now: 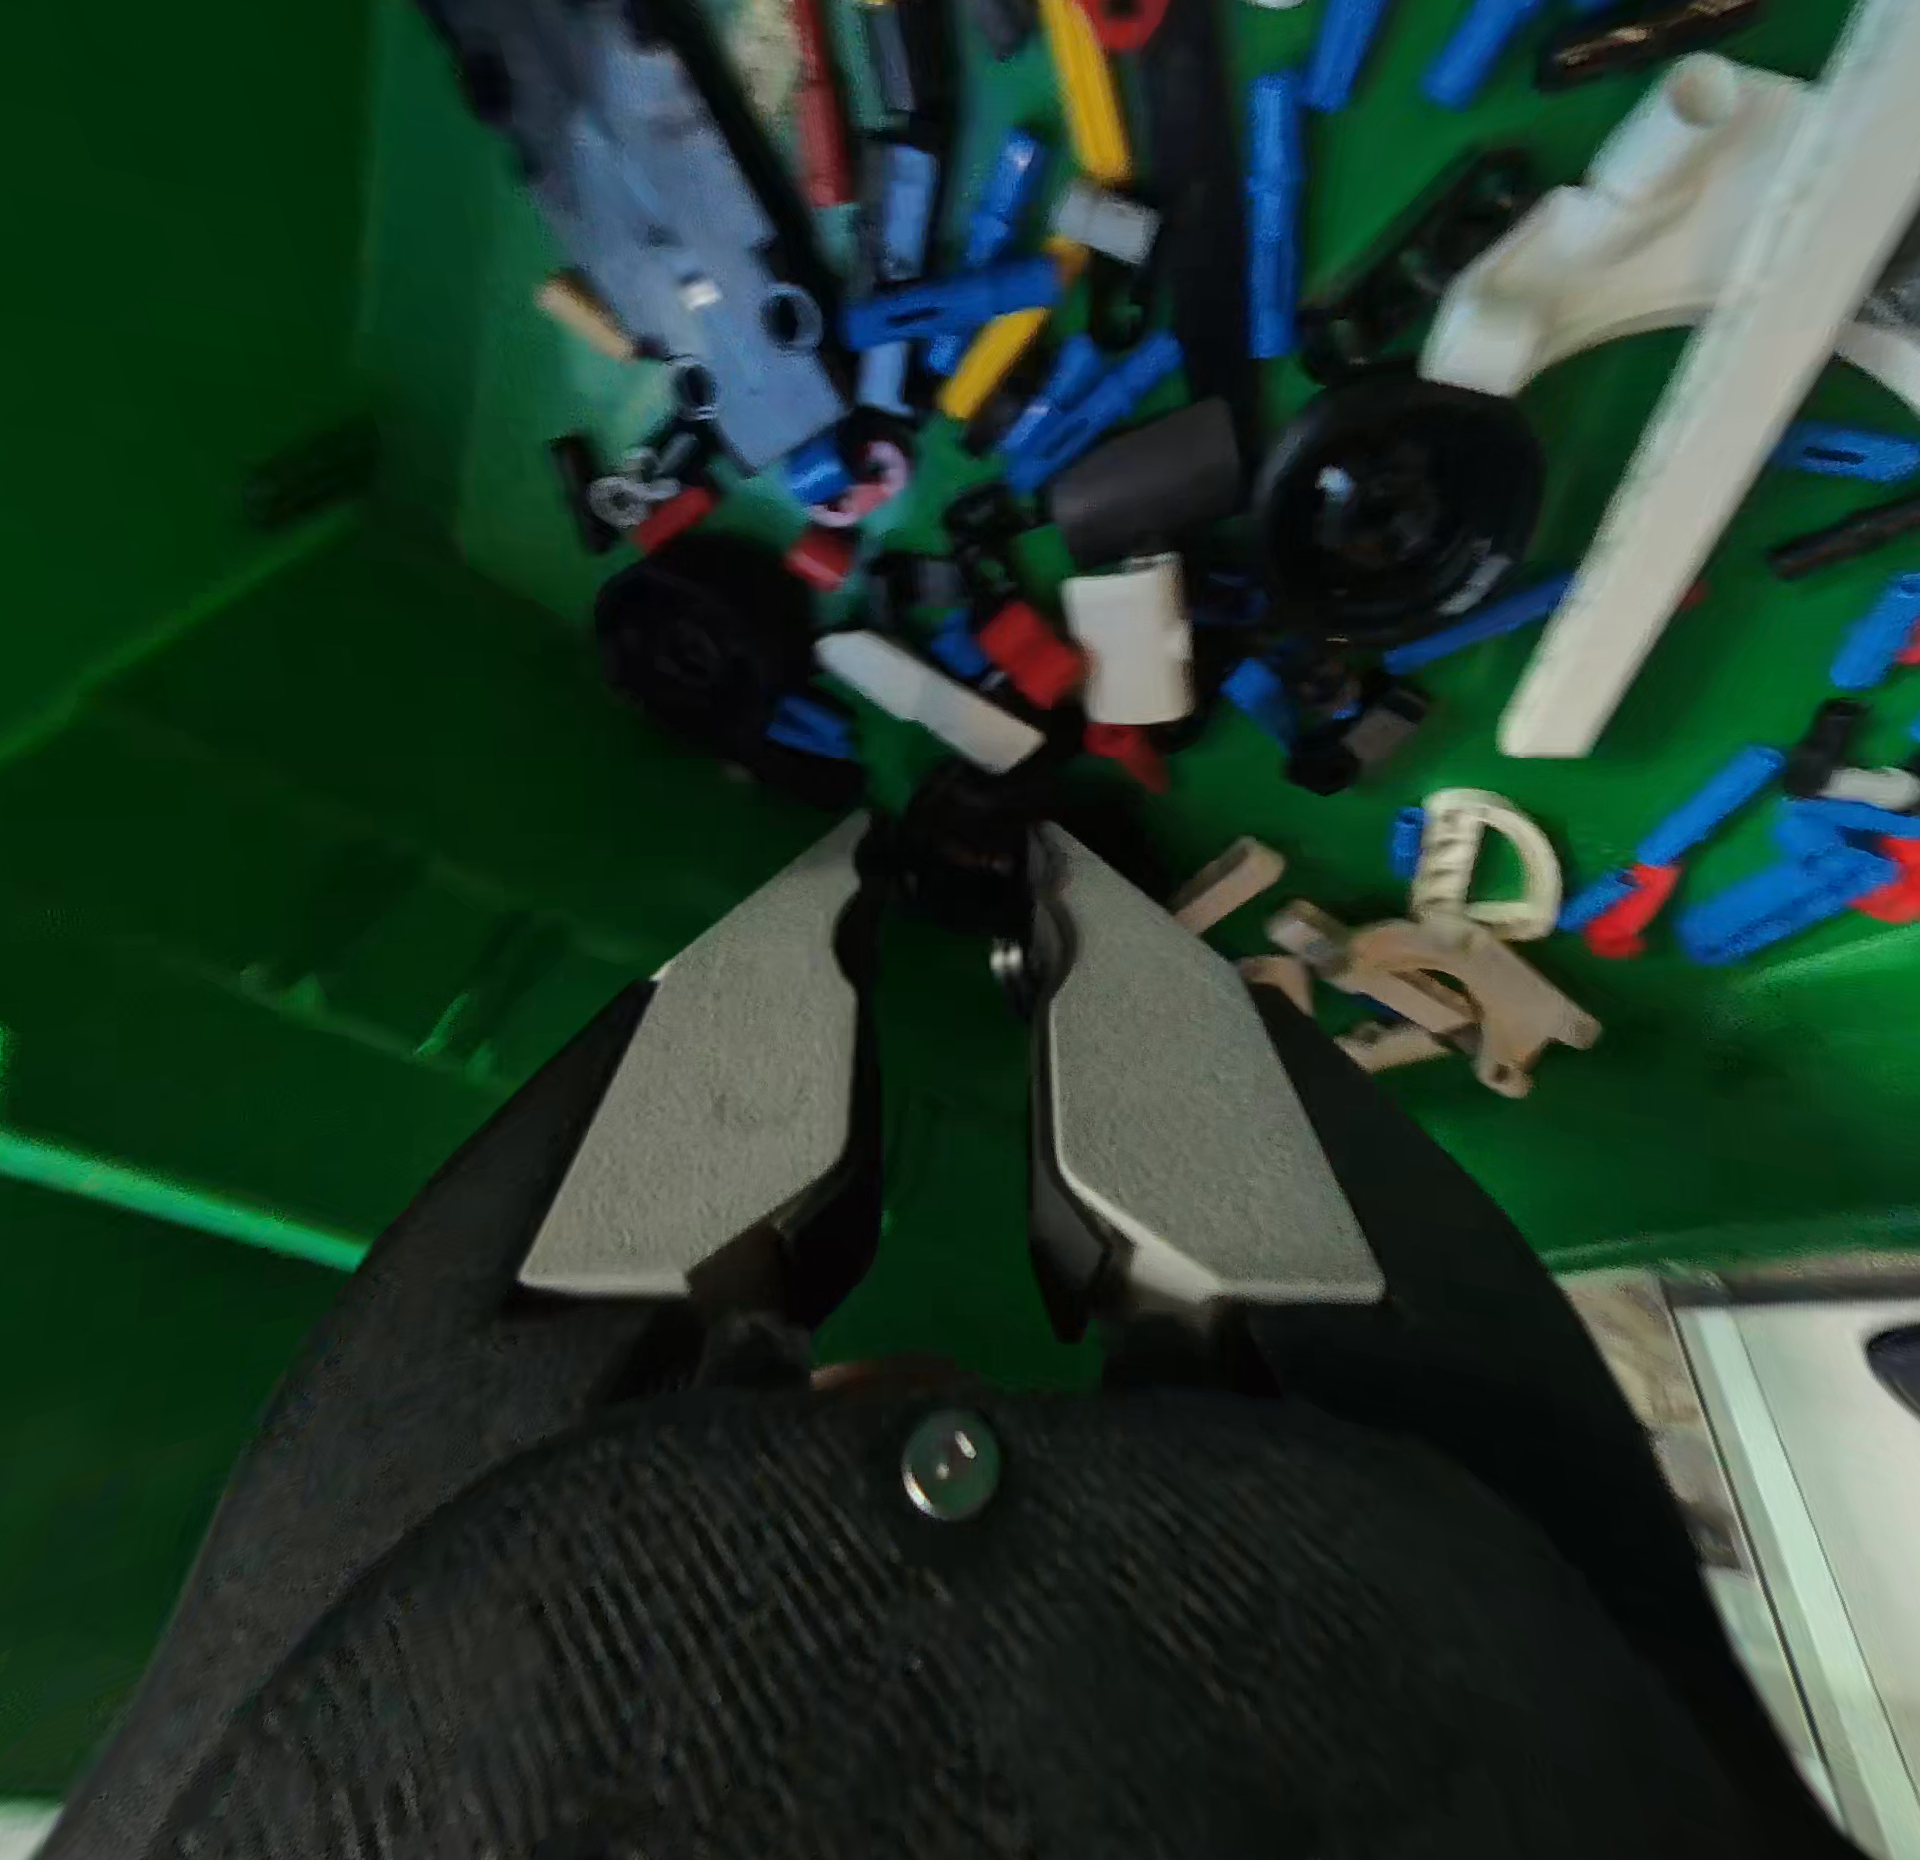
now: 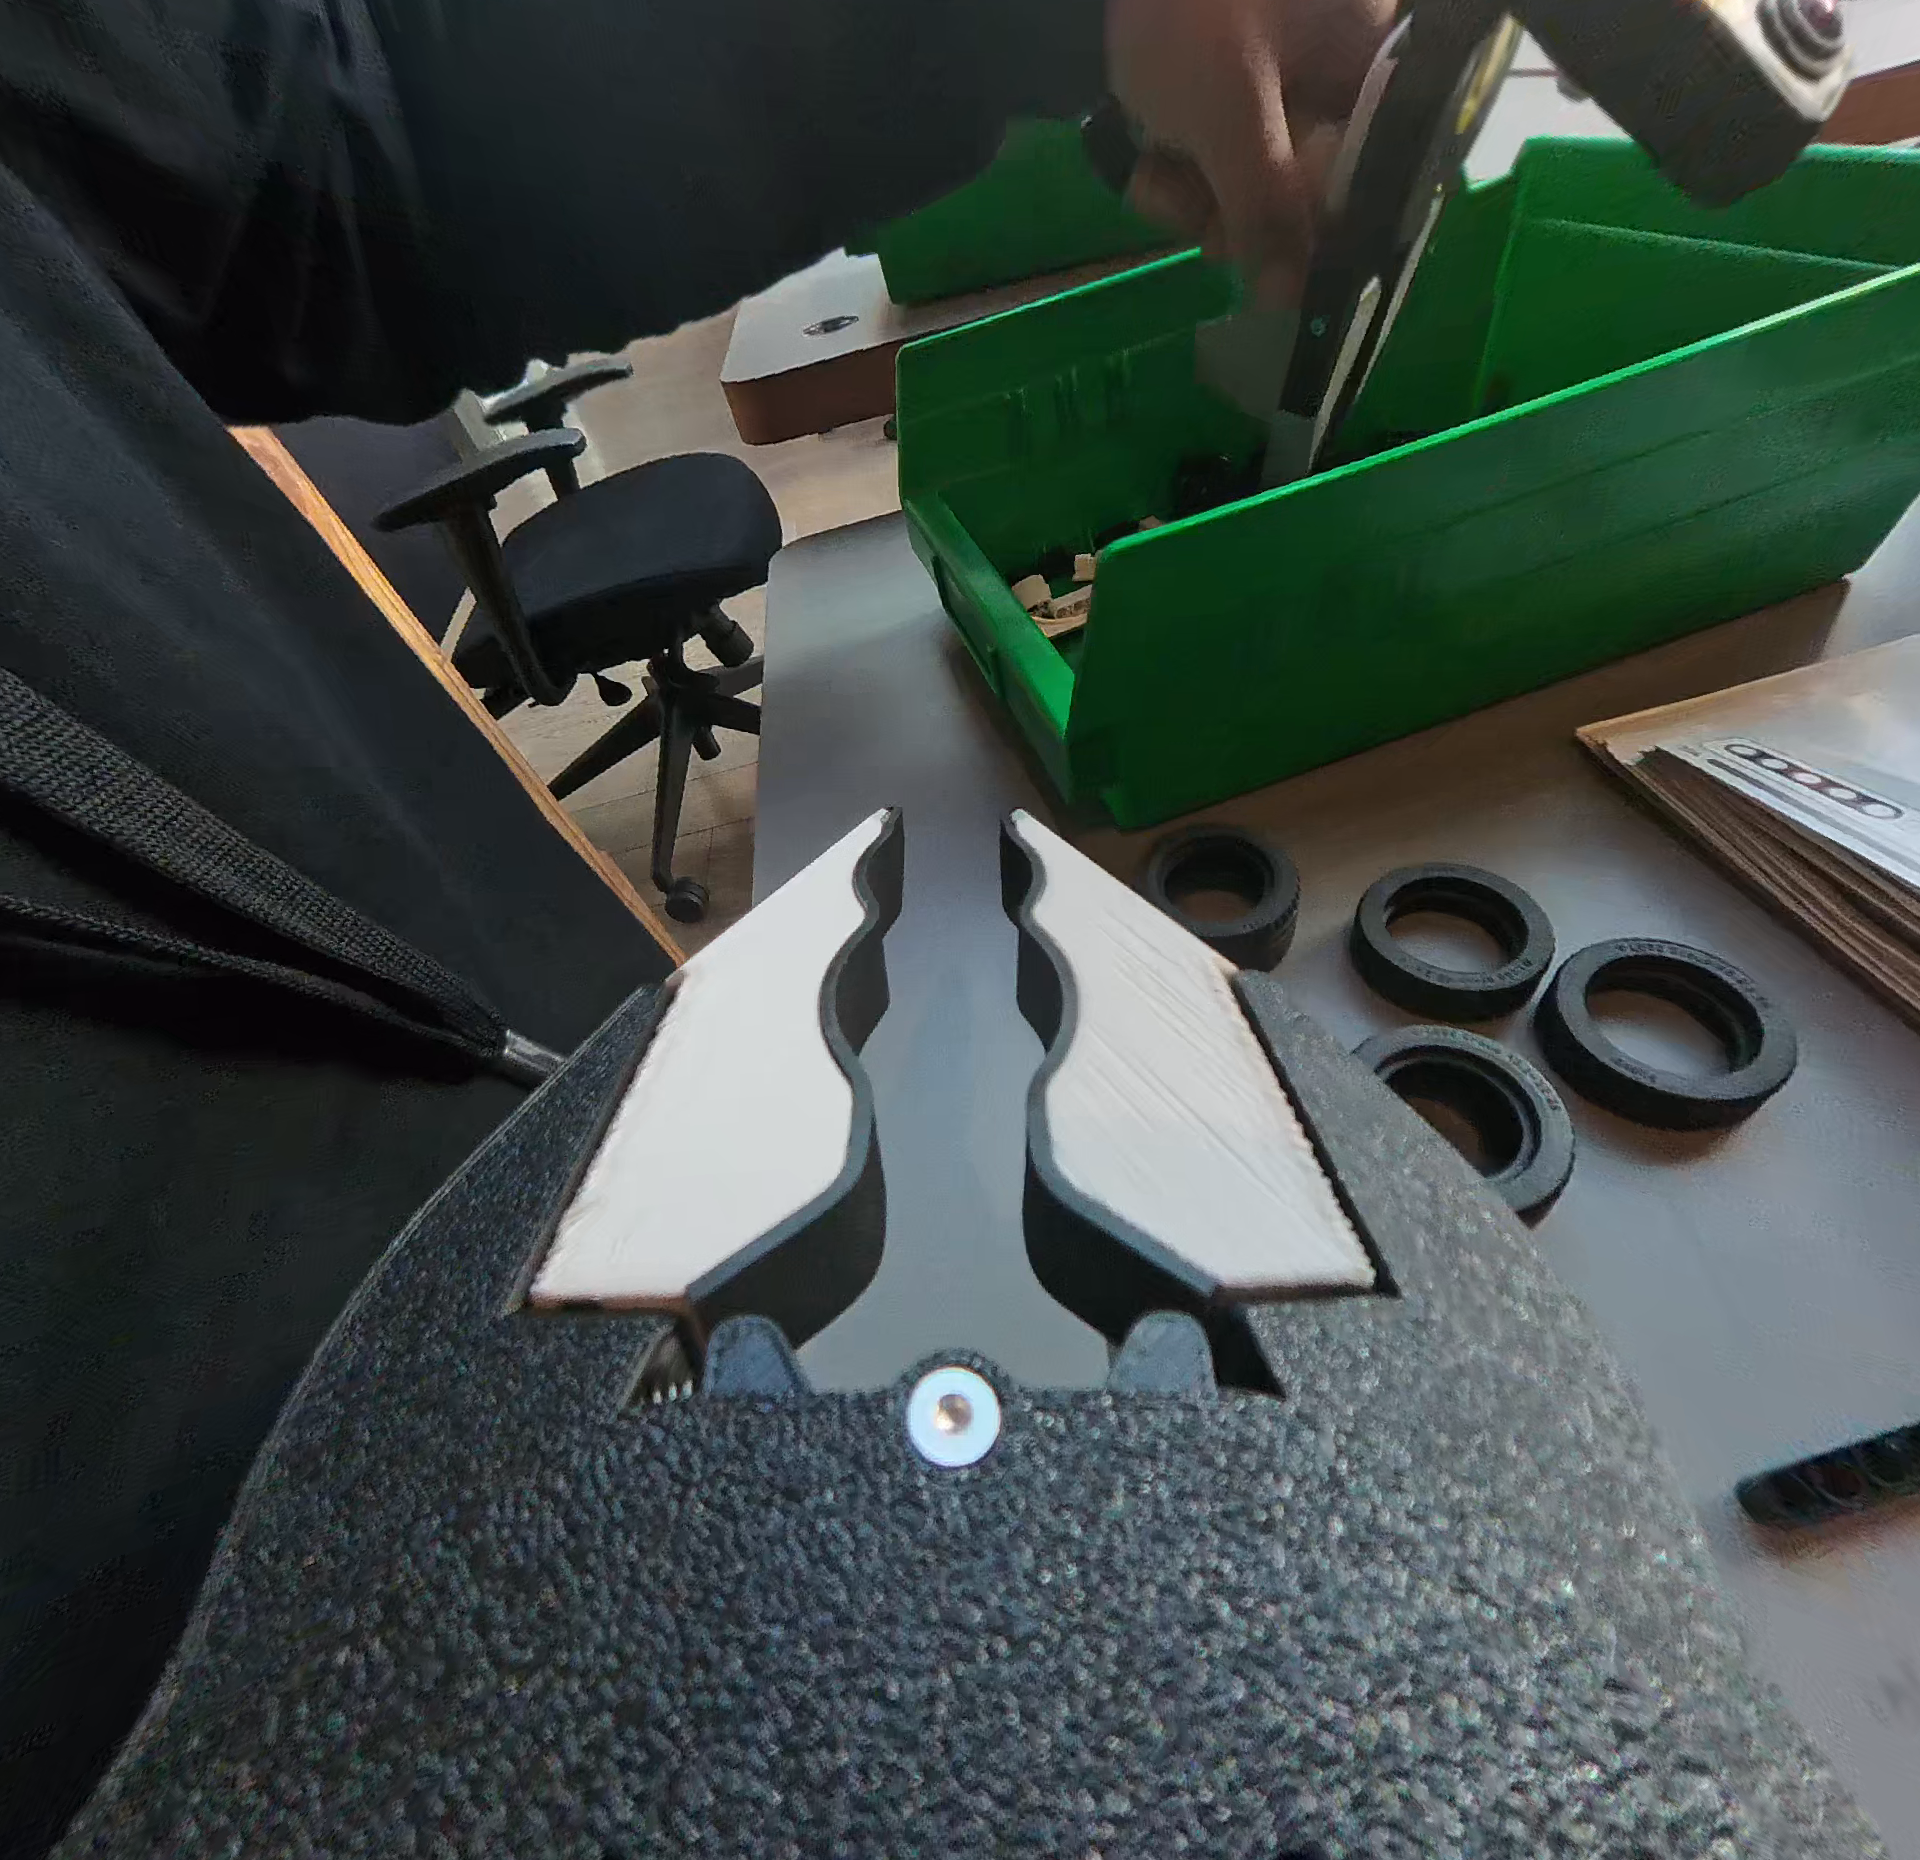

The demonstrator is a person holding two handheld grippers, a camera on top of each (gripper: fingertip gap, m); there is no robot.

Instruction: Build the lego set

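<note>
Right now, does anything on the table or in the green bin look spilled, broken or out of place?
Nothing stands out. The green bin sits upright with loose pieces inside; four black tyres lie flat on the table beside it. The left claw grips a small black piece in the bin.

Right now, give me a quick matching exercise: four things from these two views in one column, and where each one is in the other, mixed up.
Things:
1. black tyres
2. left gripper
3. right gripper
4. booklet

Places:
A. inside the green bin
B. over bare table, holding nothing
C. right of the tyres
D. loose on the table before the bin

Pairs: 1-D, 2-A, 3-B, 4-C
</note>
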